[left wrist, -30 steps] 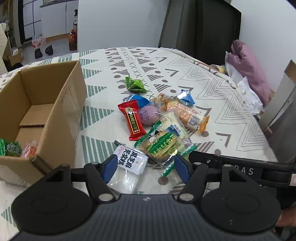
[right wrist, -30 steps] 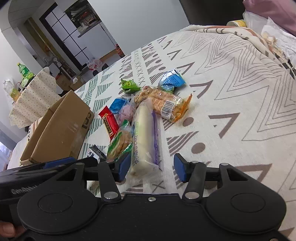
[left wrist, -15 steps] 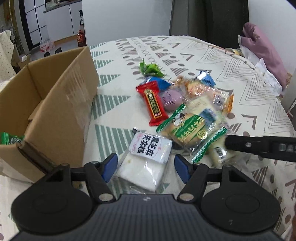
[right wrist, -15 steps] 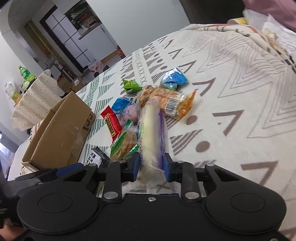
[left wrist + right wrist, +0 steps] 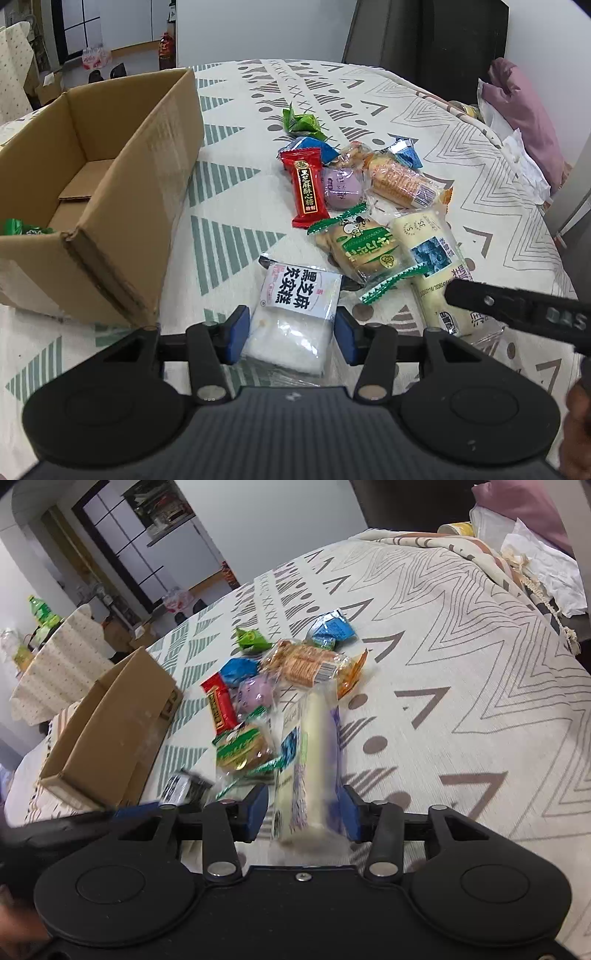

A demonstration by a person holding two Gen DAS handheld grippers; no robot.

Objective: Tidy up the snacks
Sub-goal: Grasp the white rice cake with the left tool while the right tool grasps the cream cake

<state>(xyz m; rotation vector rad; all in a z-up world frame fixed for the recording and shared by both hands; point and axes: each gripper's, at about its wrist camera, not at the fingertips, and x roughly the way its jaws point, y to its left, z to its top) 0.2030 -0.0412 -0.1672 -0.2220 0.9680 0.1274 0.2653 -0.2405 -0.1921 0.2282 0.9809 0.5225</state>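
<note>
We've got L gripper [image 5: 291, 332] pinching the white sesame-cake pack [image 5: 295, 312] & R gripper [image 5: 303, 814] clamped on the long cream cake roll [image 5: 312, 760], cardboard box [image 5: 122, 192] just beside.

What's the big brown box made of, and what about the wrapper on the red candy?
The box looks like plain matte cardboard: brown, with folded flaps and a creased corner. The red candy wrapper looks like glossy plastic film, going by its shine and crimped, zigzag ends, though foil lining can't be ruled out.

Mixed wrapped snacks [image 5: 351, 206] heaped beside cardboard box [image 5: 110, 184]
</note>
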